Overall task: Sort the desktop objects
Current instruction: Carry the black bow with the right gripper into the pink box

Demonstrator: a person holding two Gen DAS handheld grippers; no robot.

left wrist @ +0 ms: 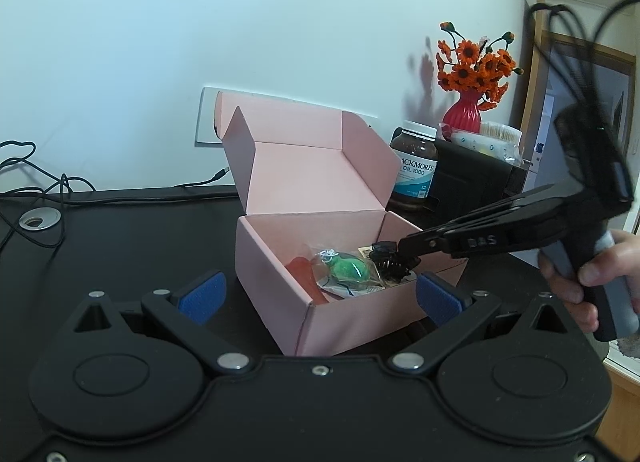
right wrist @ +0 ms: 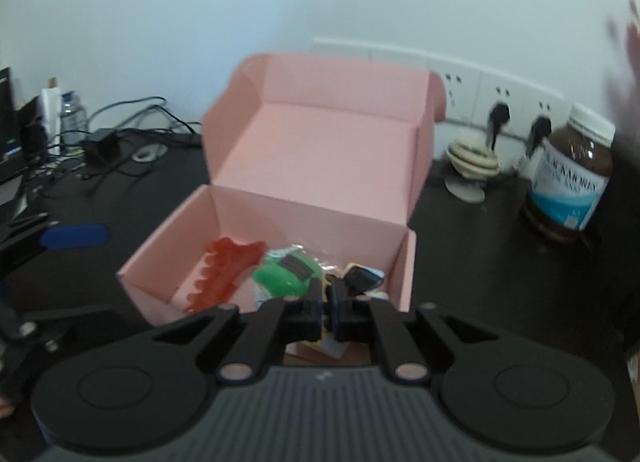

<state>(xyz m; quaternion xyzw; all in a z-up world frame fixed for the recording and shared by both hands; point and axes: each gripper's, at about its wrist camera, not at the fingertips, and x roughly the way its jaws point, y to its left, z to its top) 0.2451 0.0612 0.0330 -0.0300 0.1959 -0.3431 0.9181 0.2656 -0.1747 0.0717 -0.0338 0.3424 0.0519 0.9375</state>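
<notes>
We saw a pink cardboard box (left wrist: pixel 280 294) standing on the matte black tabletop (left wrist: pixel 132 246), its hinged lid folded upright behind it and its smooth walls creased at the corners. Inside lay a translucent red claw clip (right wrist: pixel 224 266) with scalloped teeth, a glossy green rounded item sealed in a crinkled clear bag (left wrist: pixel 344 270), and a black toothed hair clip (left wrist: pixel 390 260) mounted on a card.

Our right tongs (right wrist: pixel 327 308) reached over the box's near-right wall, clenched on the black hair clip's card, the clip hanging just above the box floor beside the green bag. Our left tongs (left wrist: pixel 320 294) stood released on either side of the box's near corner, their blue ribbed pads (left wrist: pixel 202 296) wide apart, touching nothing.

Behind the box stood a brown jar (left wrist: pixel 414 164) with a white cap and blue label, and a ribbed red vase (left wrist: pixel 462 114) holding orange flowers. Thin black cables (left wrist: pixel 60 186) trailed across the tabletop's far edge.
</notes>
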